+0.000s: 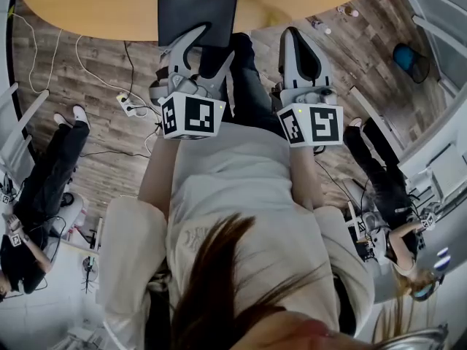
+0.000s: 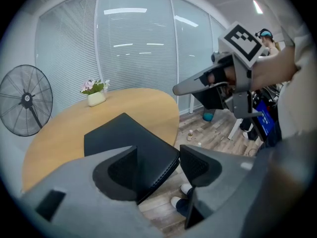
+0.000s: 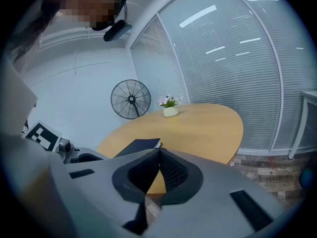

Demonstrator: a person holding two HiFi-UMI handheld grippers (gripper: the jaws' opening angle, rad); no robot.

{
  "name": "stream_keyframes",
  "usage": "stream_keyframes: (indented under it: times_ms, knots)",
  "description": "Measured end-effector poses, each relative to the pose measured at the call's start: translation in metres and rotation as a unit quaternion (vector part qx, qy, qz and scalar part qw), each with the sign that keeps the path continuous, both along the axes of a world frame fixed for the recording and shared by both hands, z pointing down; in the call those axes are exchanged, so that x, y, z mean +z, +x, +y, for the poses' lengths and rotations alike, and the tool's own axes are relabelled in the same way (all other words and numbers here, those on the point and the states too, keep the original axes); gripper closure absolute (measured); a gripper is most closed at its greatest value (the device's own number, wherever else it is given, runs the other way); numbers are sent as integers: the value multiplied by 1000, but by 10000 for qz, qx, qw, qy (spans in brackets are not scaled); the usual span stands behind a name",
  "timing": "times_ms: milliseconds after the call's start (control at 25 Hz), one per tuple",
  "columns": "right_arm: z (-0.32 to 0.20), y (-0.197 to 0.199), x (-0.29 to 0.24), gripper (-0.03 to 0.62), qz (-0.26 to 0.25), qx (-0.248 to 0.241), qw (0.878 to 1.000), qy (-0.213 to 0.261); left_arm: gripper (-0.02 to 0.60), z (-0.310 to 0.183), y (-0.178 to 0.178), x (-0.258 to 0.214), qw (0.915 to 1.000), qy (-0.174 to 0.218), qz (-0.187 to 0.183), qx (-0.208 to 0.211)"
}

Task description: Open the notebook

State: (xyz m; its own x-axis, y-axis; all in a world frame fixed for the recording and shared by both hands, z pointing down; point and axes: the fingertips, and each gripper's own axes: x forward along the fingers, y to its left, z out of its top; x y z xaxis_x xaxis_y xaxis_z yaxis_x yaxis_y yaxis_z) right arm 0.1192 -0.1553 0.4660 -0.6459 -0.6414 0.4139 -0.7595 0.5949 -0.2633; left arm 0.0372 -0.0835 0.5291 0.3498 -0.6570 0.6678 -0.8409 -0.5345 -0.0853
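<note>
A closed black notebook [image 1: 198, 9] lies on the round wooden table [image 1: 95, 6], one corner over the near edge. In the left gripper view the notebook [image 2: 131, 143] shows between the jaws. My left gripper [image 1: 206, 49] is open, held just short of the notebook's near edge, touching nothing. My right gripper [image 1: 300, 46] is shut and empty, held over the floor to the right of the notebook. In the right gripper view the notebook [image 3: 138, 146] lies left of the shut jaws [image 3: 159, 170].
A small pot of flowers [image 2: 95, 94] stands at the table's far side. A standing fan [image 2: 25, 100] is beyond the table, by glass walls with blinds. Cables and a power strip [image 1: 128, 106] lie on the wooden floor. People sit at left [image 1: 44, 188] and right [image 1: 387, 195].
</note>
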Motion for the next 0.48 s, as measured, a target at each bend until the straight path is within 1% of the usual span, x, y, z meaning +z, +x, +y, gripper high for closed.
stream_keyframes:
  times_ms: [120,280,360,480]
  knots:
    - [-2,2,-2,591,-1,6,10000,18,311,1,3,-2,10000,-36,78,19]
    - [-6,-1,-4,591,-11,-4,10000,49,356,0,5,-6,9999,12,139,41]
    - [-6,-2,-5,591,-7,-20,10000,60,375,-2,6,-9,9998,55,199,0]
    - [-5,0,-6,591,-2,-34,10000,75,388,-3,8,-13,9994,94,316,-78]
